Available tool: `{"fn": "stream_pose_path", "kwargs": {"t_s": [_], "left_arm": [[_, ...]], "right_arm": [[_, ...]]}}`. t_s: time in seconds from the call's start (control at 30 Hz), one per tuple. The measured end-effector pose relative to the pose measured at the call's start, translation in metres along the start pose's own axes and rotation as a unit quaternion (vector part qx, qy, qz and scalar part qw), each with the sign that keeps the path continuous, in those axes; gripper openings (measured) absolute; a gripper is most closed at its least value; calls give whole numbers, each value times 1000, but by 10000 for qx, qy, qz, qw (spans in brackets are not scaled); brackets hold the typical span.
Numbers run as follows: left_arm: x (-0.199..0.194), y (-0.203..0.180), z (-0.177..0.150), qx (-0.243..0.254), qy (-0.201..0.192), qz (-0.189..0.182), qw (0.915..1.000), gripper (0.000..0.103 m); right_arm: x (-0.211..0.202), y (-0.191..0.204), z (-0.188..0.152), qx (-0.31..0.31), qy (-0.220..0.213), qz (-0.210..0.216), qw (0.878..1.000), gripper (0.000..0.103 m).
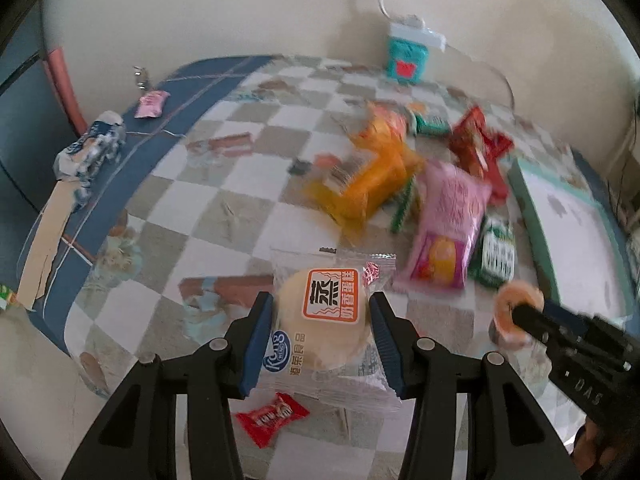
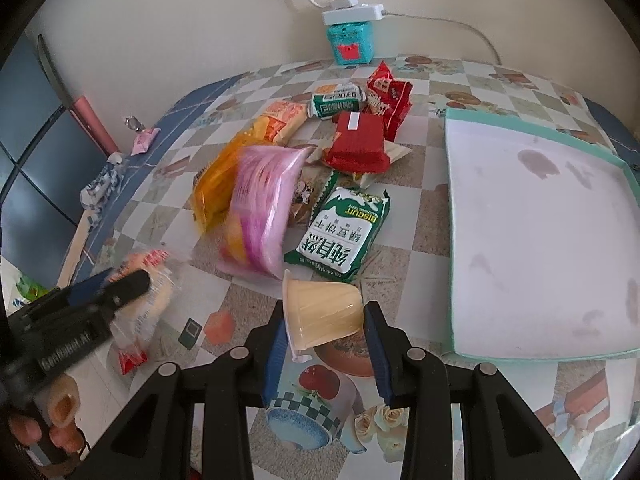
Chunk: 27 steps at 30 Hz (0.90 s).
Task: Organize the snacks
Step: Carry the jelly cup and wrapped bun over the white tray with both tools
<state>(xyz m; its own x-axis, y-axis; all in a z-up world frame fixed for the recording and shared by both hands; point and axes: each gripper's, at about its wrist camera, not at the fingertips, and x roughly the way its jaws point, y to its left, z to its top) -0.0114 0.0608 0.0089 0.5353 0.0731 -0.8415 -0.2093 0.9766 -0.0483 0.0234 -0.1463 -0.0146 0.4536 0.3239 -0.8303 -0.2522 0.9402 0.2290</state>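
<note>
The left tool (image 1: 322, 334) is clamped on a wrapped steamed cake (image 1: 326, 320), lifted above the tabletop (image 1: 224, 208); the slick, loose wrapper could let it slide out if the pads bite film rather than cake. To its right, the right tool (image 2: 325, 330) pinches a jelly cup (image 2: 322, 310) lying tilted on its side between narrow jaws — it could squirt free or crush. The empty tray (image 2: 532, 240) waits at far right, past the snack pile (image 2: 288, 184). Checkered cloth, plain wall, a power strip (image 2: 352, 12) behind.
</note>
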Motion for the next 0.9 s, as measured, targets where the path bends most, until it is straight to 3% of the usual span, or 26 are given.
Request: {"fn": "stream_pose_path", "kwargs": {"t_s": [0.27, 0.43, 0.6, 0.7, 0.9], "left_arm": [[-27, -9, 30, -72, -372, -159, 9992, 51], [-37, -52, 61, 46, -558, -497, 9972, 51], [-30, -108, 81, 38, -300, -1032, 9942, 51], [-25, -143, 87, 143, -106, -1270, 9917, 51], [-10, -196, 84, 398, 218, -1522, 9873, 51]], "right_arm": [[-16, -6, 7, 198, -274, 52, 9994, 39], [-33, -29, 19, 731, -540, -60, 9958, 39], [-44, -68, 30, 1358, -691, -467, 9872, 39], [-52, -97, 34, 1859, -793, -876, 9754, 39], [-64, -154, 35, 2737, -792, -1857, 9404, 39]]}}
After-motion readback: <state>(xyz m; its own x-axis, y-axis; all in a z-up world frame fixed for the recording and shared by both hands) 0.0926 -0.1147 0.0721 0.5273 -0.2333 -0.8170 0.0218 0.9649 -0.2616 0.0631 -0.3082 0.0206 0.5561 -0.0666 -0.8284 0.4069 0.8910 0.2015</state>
